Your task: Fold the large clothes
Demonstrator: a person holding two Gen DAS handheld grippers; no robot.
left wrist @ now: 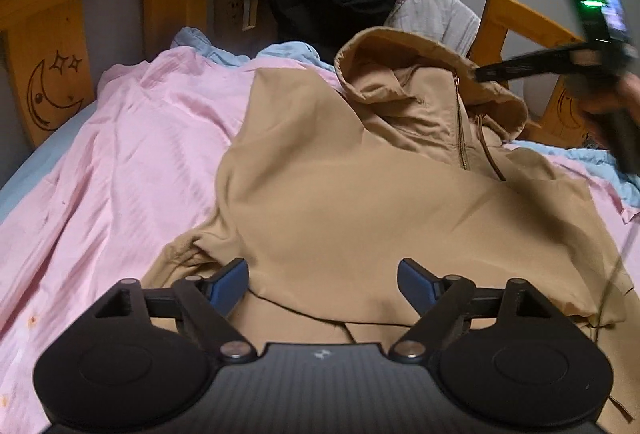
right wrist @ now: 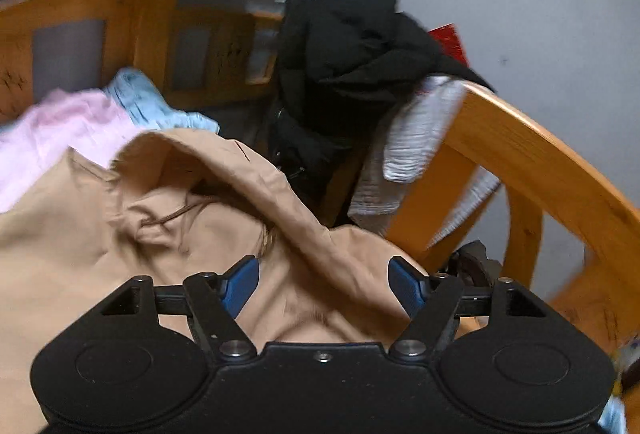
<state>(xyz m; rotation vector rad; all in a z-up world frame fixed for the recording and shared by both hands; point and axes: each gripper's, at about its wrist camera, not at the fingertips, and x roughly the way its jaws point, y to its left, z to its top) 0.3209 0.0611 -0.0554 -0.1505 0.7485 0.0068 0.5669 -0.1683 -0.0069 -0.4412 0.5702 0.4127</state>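
Observation:
A tan hooded jacket (left wrist: 360, 202) lies spread on the pink bedsheet (left wrist: 120, 162), hood (left wrist: 420, 74) toward the far end, zip showing. My left gripper (left wrist: 322, 284) hovers open over the jacket's near folded edge, nothing between its blue pads. In the left wrist view the right gripper (left wrist: 480, 74) appears blurred at the upper right, held by a hand, above the hood. In the right wrist view my right gripper (right wrist: 324, 286) is open just over the hood (right wrist: 240, 186) of the jacket, pads apart and clear of the cloth.
A wooden bed frame (left wrist: 52, 46) with moon and star carvings stands at left, and a wooden rail (right wrist: 540, 162) curves at right. Black clothes (right wrist: 352, 62) and a white cloth (right wrist: 412, 138) hang over the far end. A light blue cover (left wrist: 288, 52) is bunched behind the jacket.

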